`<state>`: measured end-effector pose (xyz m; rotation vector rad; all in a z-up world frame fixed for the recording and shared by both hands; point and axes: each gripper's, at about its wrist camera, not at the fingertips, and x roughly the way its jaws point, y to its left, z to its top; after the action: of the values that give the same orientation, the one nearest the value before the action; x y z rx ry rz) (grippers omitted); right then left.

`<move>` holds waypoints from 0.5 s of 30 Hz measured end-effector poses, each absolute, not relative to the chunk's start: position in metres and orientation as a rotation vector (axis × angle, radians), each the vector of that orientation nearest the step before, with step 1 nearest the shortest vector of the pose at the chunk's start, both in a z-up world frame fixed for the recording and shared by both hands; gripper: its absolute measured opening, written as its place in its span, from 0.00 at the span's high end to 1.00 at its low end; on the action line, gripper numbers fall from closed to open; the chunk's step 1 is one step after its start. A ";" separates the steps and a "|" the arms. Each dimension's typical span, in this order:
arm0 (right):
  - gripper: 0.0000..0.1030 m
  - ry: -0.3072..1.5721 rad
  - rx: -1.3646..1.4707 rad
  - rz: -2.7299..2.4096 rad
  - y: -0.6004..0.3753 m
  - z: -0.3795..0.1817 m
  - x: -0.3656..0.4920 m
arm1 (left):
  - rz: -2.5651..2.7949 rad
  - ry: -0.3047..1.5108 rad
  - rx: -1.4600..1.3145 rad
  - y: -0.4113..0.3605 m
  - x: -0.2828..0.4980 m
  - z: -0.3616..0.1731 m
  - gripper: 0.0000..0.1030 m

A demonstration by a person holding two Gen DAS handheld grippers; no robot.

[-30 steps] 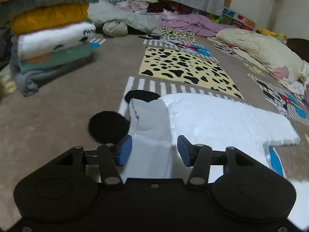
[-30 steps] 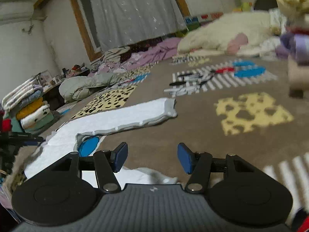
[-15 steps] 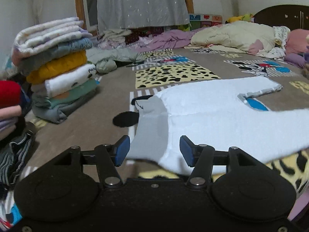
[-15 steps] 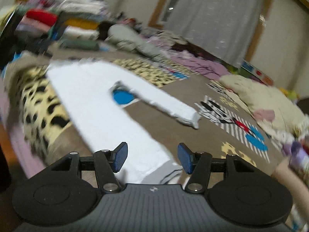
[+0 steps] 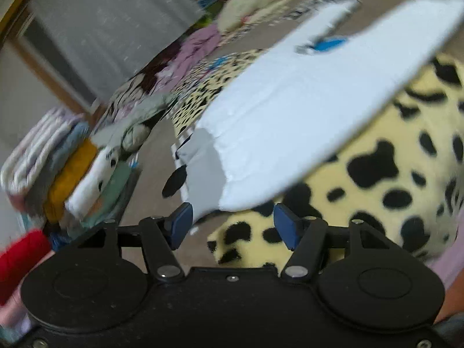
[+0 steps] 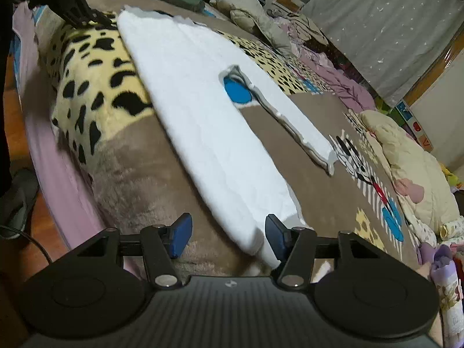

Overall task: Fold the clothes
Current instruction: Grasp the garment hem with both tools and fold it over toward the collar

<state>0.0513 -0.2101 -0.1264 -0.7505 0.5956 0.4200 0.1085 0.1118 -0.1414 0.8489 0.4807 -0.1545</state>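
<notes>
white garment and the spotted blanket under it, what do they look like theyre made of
White garment: seemingly thick matte fleece or terry; its surface is nubbly, its edges bulky, with a grey lining at the sleeve edge. Spotted blanket: plush synthetic fleece, judging by the short fuzzy pile with a slight sheen. Gripper pads: smooth blue, likely rubber or plastic.

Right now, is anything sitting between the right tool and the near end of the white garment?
Nothing visible. The white garment lies along the blanket, and its near end reaches into the gap of the right tool, which is open. No other clothing lies across it there.
</notes>
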 end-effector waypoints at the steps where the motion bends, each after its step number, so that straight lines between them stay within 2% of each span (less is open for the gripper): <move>1: 0.50 0.592 -0.750 0.409 -0.212 -0.127 0.053 | -0.153 0.473 0.879 0.112 0.109 -0.144 0.39; 4: 0.50 0.579 -0.743 0.388 -0.215 -0.128 0.057 | -0.142 0.450 0.934 0.114 0.113 -0.149 0.42; 7: 0.51 0.566 -0.756 0.383 -0.216 -0.131 0.058 | -0.143 0.443 0.969 0.115 0.119 -0.152 0.55; 9: 0.52 0.552 -0.765 0.382 -0.217 -0.133 0.059 | -0.148 0.443 0.977 0.116 0.123 -0.152 0.67; 10: 0.54 0.544 -0.767 0.382 -0.217 -0.134 0.060 | -0.150 0.443 0.980 0.116 0.124 -0.153 0.68; 13: 0.74 0.535 -0.723 0.395 -0.223 -0.131 0.065 | -0.144 0.442 0.944 0.118 0.129 -0.150 0.81; 15: 0.78 0.528 -0.688 0.393 -0.227 -0.127 0.068 | -0.131 0.431 0.892 0.119 0.130 -0.145 0.87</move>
<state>0.0681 -0.2268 -0.1272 -0.6878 0.5284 0.3935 0.1303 0.1190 -0.1449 0.8919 0.4312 -0.1310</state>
